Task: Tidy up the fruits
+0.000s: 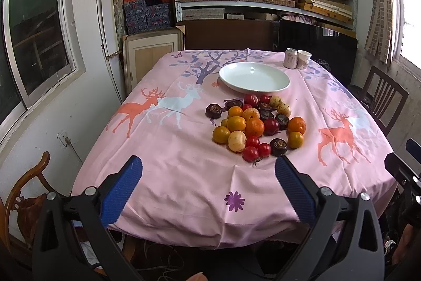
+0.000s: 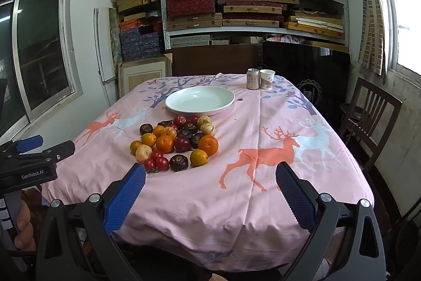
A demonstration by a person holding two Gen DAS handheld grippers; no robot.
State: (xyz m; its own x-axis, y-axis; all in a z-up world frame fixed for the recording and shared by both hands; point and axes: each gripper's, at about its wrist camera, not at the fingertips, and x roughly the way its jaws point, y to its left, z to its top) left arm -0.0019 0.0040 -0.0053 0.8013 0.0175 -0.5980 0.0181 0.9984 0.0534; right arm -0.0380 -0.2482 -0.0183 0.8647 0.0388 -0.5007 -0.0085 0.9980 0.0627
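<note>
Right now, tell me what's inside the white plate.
Nothing shows inside the white plate: its whole basin is bare in both views. All the fruit lies on the pink tablecloth in front of it. What is under the plate is hidden.

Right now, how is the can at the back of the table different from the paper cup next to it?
The can has a closed metal top, while the paper cup is open at its top. The can's sides run straight up, while the paper cup narrows toward its base. The can stands on the plate's side, the paper cup farther from it. Both stand upright, close together, pale with pinkish print.
</note>
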